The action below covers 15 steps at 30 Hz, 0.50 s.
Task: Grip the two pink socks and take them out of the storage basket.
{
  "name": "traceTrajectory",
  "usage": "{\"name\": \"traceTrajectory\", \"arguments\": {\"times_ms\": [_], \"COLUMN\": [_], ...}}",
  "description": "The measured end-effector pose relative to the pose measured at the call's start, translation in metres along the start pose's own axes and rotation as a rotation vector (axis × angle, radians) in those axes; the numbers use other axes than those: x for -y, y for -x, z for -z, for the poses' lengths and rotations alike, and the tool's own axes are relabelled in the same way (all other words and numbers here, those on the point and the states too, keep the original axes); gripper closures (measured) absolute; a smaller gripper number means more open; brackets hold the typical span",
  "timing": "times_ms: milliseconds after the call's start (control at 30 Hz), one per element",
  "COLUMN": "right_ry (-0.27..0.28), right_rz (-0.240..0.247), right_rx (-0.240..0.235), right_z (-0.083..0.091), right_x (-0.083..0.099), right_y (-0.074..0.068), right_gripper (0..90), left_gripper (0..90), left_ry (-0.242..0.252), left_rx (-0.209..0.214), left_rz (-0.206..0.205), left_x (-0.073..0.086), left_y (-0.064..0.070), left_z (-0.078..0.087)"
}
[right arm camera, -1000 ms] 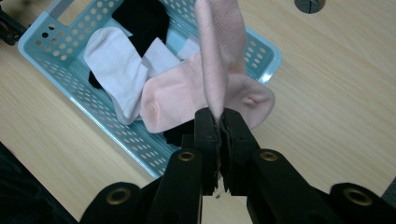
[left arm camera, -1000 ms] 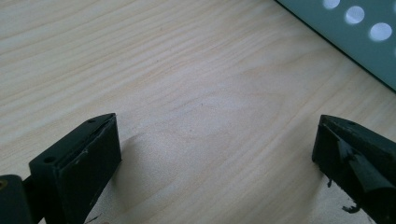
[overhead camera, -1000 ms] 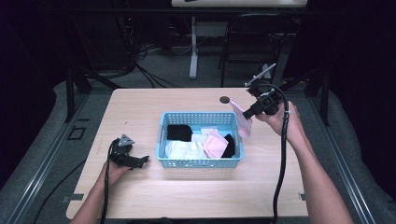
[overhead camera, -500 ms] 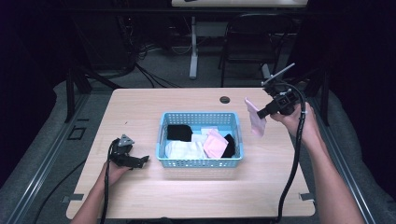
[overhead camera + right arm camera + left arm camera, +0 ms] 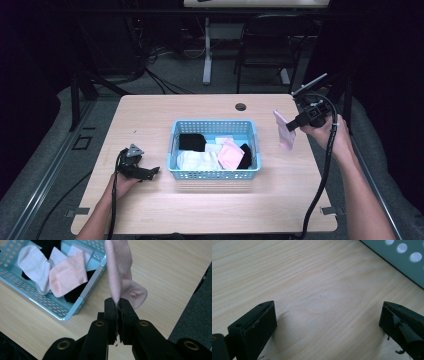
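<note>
My right gripper (image 5: 292, 126) (image 5: 117, 304) is shut on a pink sock (image 5: 284, 131) (image 5: 118, 275), which hangs in the air to the right of a light blue basket (image 5: 214, 173) (image 5: 92, 282). In the basket lie another pink sock (image 5: 228, 155) (image 5: 67, 275), white socks (image 5: 196, 161) (image 5: 33, 261) and black socks (image 5: 191, 142). My left gripper (image 5: 150, 172) (image 5: 327, 322) rests on the table to the left of the basket. Its jaws stand wide open over bare wood, with the basket's wall (image 5: 402, 258) at the upper right of its view.
A small dark round hole (image 5: 240, 106) sits in the wooden table (image 5: 150, 120) behind the basket. Cables trail from both grippers toward the front edge. Beyond the table's far edge are chair and table legs on a grey floor.
My right gripper has carried the pink sock from above the basket's right rim out to the right, over the table. The left gripper has stayed put.
</note>
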State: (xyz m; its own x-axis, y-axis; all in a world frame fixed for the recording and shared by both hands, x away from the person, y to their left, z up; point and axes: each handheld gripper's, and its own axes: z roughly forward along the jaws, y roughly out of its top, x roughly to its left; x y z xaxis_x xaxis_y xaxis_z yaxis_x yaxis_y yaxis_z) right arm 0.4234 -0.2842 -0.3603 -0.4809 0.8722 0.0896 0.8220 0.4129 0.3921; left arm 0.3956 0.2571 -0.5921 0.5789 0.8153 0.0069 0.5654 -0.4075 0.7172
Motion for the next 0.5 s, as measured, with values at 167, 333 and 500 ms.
{"name": "traceTrajectory", "arguments": {"times_ms": [167,333,500], "right_ry": [-0.013,-0.027,-0.042], "right_rz": [-0.024,-0.054,-0.075], "right_rx": [-0.003,-0.001,0.007], "right_z": [-0.005,-0.013,-0.023], "right_x": [0.006,0.012,0.015], "right_y": [0.009,0.019,0.026], "right_gripper": [85.9,85.9,85.9], "left_gripper": [1.1,1.1,1.1], "left_ry": [-0.004,-0.005,-0.005], "left_rx": [0.003,0.002,0.002], "left_rz": [-0.001,-0.001,-0.001], "left_x": [0.0,0.0,0.0], "left_y": [0.0,0.0,0.0], "left_z": [0.0,0.0,0.0]}}
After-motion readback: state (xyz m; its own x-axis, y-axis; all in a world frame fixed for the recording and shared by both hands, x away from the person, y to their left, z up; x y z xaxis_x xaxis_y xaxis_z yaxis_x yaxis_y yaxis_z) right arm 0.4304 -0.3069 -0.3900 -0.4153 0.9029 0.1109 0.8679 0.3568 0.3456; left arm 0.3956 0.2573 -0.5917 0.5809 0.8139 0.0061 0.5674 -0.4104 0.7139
